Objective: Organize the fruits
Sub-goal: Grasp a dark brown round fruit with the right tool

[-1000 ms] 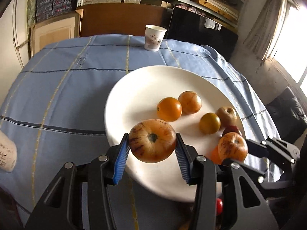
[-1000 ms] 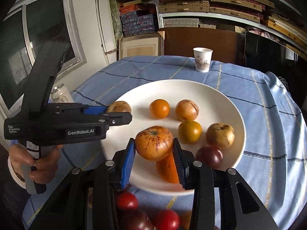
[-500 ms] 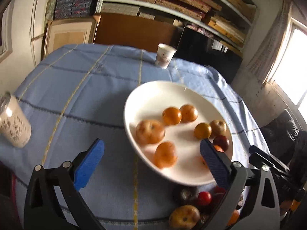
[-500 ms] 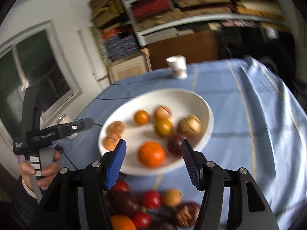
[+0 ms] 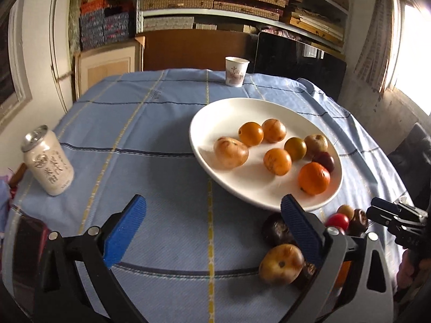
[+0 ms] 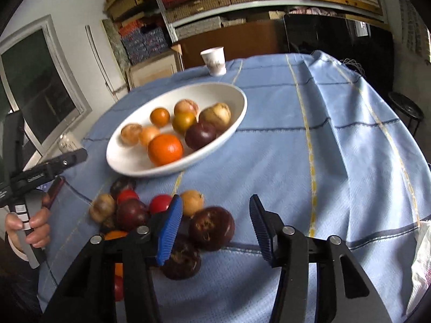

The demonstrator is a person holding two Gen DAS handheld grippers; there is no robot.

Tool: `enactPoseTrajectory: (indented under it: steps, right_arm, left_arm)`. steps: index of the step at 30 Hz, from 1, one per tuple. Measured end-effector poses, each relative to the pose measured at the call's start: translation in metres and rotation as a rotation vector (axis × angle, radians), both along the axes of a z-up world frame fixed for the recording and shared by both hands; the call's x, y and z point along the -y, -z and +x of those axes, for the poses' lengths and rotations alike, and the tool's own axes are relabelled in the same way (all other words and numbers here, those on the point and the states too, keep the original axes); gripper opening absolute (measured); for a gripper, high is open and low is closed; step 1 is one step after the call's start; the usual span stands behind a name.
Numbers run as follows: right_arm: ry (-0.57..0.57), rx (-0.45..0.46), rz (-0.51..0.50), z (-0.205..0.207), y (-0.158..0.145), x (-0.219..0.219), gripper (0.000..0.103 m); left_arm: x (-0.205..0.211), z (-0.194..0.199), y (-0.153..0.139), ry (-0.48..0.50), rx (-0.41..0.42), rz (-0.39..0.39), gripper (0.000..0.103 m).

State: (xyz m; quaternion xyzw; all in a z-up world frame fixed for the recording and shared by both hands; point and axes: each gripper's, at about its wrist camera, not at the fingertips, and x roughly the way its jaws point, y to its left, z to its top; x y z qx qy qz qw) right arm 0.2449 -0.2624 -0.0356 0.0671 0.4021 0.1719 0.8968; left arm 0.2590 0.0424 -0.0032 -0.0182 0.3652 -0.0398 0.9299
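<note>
Clearly, both tools were empty at this moment. The left gripper point(image 5: 212, 224) had its blue-padded fingers point(image 5: 125, 227) spread wide over the pale blue checked tablecloth point(image 5: 140, 134), holding nothing. The right gripper point(image 6: 214, 224) was likewise spread, its blue pads point(image 6: 169, 226) parted above the near edge of the table, with a dark maroon round fruit point(image 6: 211, 227) lying on the cloth between and just beyond them, untouched as far as the view showed.

The shallow white round plate point(image 5: 215, 110) sat toward the middle of the table and held eight fruits: a large bright orange citrus point(image 5: 313, 178) at its near rim, a pale tan blotched fruit point(image 5: 230, 152) on the left side, a dark plum-coloured fruit point(image 5: 324, 160) just beside the citrus, and several small orange and yellow-brown ones clustered behind.

A loose heap of red, dark and tan fruits point(image 6: 129, 207) lay on the cloth just in front of the plate; the farther ones in the heap were partly hidden, so their count was unclear.

A white printed paper cup point(image 5: 237, 71) stood at the far edge of the table, and a white drink can point(image 5: 48, 161) stood upright well to the left of the plate.
</note>
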Motion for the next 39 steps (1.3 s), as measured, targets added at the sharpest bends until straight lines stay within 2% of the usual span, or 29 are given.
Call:
enactPoseTrajectory:
  steps: [4,16,22,27,32,39]
  right_arm:
    - [-0.021,0.004,-0.062,-0.002,0.003,-0.01,0.048]
    - [-0.022,-0.077,-0.103,0.007,0.018,-0.019,0.046]
    - [-0.017,-0.077,-0.099,0.007,0.019,-0.017,0.042]
    - [0.032,-0.044,-0.035,0.005,0.01,-0.002,0.042]
    - [0.072,-0.034,-0.013,0.005,0.007,0.008,0.042]
    - [0.07,-0.032,-0.025,0.004,0.007,0.007,0.042]
  left_arm:
    - [0.001,-0.008,-0.001,0.009,0.003,0.001,0.098]
    - [0.002,-0.016,-0.004,0.019,0.013,0.006,0.098]
    - [0.003,-0.016,-0.005,0.021,0.012,0.006,0.098]
    - [0.003,-0.018,-0.004,0.039,0.003,0.009,0.098]
    - [0.01,-0.02,-0.002,0.062,-0.003,0.042,0.098]
    - [0.025,-0.027,0.009,0.165,-0.057,0.044,0.098]
